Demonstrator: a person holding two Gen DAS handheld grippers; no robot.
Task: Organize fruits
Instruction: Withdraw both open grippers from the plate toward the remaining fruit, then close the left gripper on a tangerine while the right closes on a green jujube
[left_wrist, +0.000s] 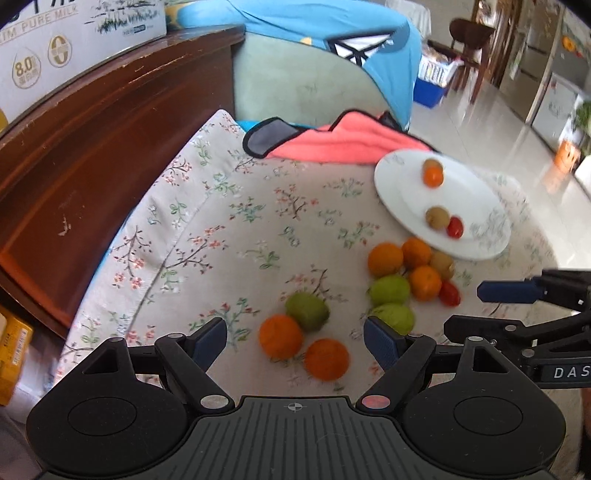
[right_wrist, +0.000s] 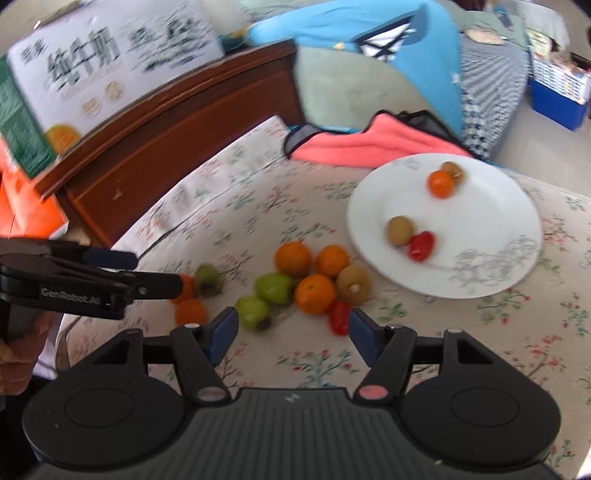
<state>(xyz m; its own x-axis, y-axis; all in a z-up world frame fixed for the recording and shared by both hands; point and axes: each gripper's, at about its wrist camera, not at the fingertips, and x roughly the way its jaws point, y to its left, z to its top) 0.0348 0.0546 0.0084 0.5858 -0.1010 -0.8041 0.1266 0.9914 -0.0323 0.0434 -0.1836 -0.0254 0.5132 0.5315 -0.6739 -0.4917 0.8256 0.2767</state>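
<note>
Open left claw (left_wrist: 295, 341) above oranges (left_wrist: 280, 336)

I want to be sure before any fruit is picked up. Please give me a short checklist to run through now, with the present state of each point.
1. Left gripper empty, jaws apart: ok.
2. Right gripper empty, jaws apart: ok.
3. White plate has free room: ok; only two brownish fruits, one small orange and one red tomato lie on it.
4. Fruit ahead of left gripper is separate enough to grasp: not ok; the green fruit touches the orange beside it.
5. Red tomato on the cloth is clear of its neighbours: cannot tell; the picture is blurred.
6. Grippers are clear of each other: ok.
</note>
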